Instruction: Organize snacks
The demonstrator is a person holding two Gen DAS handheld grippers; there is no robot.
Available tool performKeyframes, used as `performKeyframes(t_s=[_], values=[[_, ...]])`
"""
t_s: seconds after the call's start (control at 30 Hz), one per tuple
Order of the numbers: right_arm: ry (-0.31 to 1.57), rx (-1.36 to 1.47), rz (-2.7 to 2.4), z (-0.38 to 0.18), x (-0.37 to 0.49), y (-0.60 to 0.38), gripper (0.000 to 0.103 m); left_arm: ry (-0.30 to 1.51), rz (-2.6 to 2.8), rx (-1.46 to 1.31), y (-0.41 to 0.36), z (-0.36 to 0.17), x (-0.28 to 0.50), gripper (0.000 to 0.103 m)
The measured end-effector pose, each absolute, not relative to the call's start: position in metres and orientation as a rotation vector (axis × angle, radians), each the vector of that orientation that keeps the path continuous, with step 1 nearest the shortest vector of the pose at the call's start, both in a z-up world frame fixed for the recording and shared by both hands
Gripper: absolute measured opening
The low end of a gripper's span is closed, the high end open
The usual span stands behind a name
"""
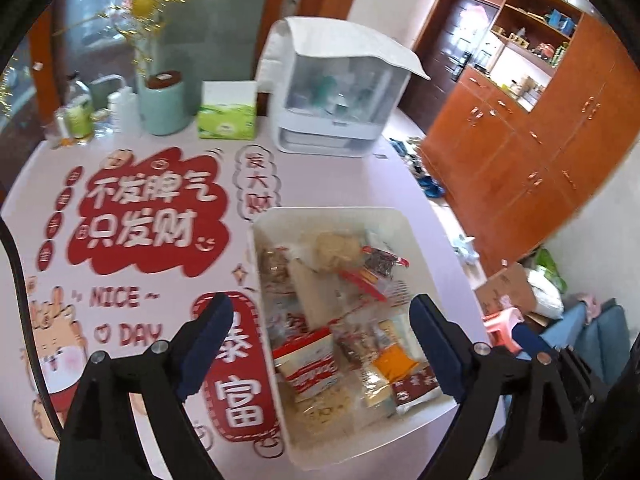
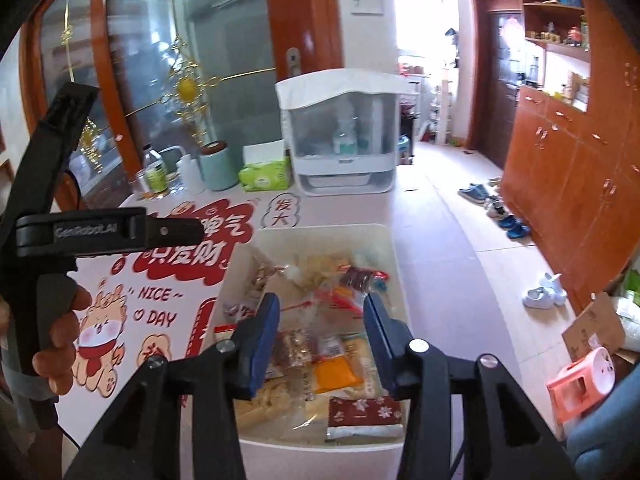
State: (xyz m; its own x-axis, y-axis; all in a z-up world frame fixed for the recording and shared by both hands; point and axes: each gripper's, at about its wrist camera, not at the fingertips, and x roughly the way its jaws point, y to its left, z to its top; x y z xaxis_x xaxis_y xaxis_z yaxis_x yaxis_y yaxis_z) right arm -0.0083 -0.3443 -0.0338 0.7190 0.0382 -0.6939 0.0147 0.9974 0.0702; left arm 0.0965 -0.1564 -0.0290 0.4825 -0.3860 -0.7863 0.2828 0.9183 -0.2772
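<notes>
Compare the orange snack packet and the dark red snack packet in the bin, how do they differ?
The orange packet is plain and lies mid-bin; the dark red packet has a white flower pattern and a pale strip below it, and lies at the near wall of the white bin. Both lie flat on other snacks.

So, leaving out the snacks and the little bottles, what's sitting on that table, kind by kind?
Snack tray: 1
Green tissue pack: 1
Mint-green canister: 1
White storage box with a clear front: 1
Total: 4
</notes>
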Motion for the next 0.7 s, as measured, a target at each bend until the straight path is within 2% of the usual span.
performKeyframes(t_s=[0.23,0.5,0.7], values=[[0.789,0.083,0.076,-0.03,-0.012,-0.33,0.044,0.967,-0.318,-0.077,-0.135,-0.021,0.066,0.09],[0.84,0.134,0.116,-0.026,-0.029,-0.318,0.045,0.935,-0.233,-0.063,-0.112,-0.01,0.027,0.098],[0.88,0.155,0.113,-0.026,-0.037,-0.305,0.048,0.908,-0.141,-0.056,-0.082,-0.006,-0.006,0.099]])
